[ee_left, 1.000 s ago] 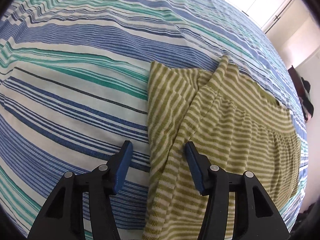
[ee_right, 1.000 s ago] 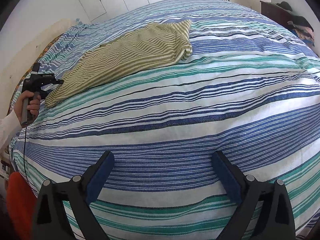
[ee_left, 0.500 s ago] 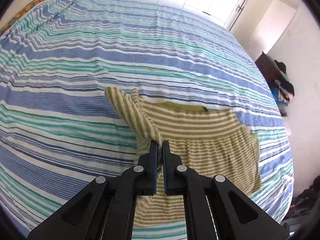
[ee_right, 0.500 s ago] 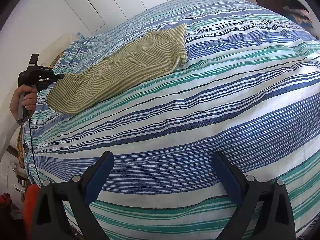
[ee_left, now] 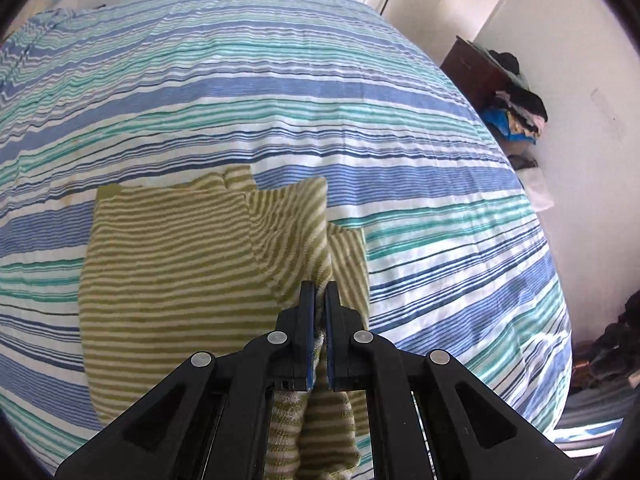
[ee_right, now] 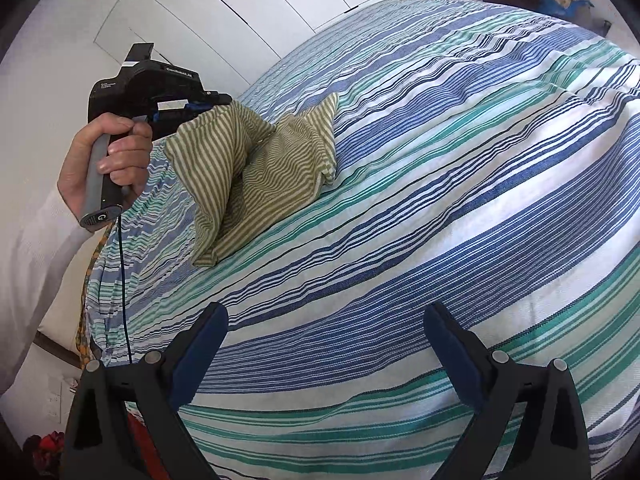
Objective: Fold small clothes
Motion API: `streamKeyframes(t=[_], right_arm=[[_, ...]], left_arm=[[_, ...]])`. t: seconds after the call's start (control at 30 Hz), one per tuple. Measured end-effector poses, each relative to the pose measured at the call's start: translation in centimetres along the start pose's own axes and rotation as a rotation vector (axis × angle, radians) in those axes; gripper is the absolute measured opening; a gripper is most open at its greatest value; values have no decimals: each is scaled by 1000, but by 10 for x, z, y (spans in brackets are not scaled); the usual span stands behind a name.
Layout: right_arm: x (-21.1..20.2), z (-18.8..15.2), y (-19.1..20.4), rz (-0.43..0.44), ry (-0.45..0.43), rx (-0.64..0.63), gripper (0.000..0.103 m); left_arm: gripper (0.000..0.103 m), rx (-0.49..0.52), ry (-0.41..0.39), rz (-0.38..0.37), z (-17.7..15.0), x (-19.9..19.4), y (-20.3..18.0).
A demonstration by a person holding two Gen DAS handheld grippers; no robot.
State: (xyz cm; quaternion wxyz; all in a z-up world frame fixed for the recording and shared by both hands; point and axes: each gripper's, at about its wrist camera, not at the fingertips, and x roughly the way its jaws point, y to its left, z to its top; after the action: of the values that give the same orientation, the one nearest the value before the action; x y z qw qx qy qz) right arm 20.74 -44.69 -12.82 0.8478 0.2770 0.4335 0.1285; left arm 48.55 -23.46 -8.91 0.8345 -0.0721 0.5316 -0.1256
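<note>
While the left gripper (ee_left: 319, 292) is clamped on a lifted edge of the olive striped garment (ee_left: 168, 264), the rest lies on the striped bedsheet (ee_left: 280, 92). The right gripper (ee_right: 326, 320) hovers above the sheet, fingers wide apart.

left gripper (ee_right: 208, 106) body: small white lettering on the black housing, too small to read surely | second small white label at its rear corner, not readable | grey handle (ee_right: 96, 184) end cap: one white letter, looks like "C" | no other readable text
</note>
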Motion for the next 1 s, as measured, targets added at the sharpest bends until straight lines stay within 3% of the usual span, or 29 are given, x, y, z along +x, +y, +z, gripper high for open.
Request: streamKeyframes(t=[0.1,0.17,0.2,0.23,0.3,0.37,0.43,0.5,0.6,0.67,0.77,0.83,0.93,1.0], right_arm=[[-3,3,-14,0,-4,52,98],[-3,6,-20,2,-3,73,98],[-3,7,-21,2,-2,75,98],[-2,8,-20,0,0,73,98],[0,9,-19,-9,2,64,98],[1,11,-18,-13,-2,61,98],[-2,15,-19,-17,-25,66,98],[-8,20,-21,-8,-59,73,98],[-9,35,-22,96,-69,124,96],[13,53,-20,278,-15,195,89],[63,76,-8,454,99,344,84],[95,91,1,454,138,383,83],[138,108,7,373,174,414,81],[160,116,8,284,197,414,60]], left_arm=[[2,37,27,56,-16,34,-19],[5,120,41,114,-26,52,-32],[13,152,63,134,-30,59,-37],[29,170,76,142,-34,61,-40],[51,178,61,63,-38,45,-44],[53,151,-2,-20,-41,9,-36],[68,100,-57,-78,-46,-29,-14],[78,77,-133,-37,-59,-64,17],[80,103,-217,172,-84,-87,66],[80,97,-191,279,-100,-83,98],[79,17,-127,317,-122,-75,138],[79,-29,-113,311,-133,-73,152],[79,-50,-105,294,-138,-71,159],[79,-37,-107,288,-136,-68,153]])
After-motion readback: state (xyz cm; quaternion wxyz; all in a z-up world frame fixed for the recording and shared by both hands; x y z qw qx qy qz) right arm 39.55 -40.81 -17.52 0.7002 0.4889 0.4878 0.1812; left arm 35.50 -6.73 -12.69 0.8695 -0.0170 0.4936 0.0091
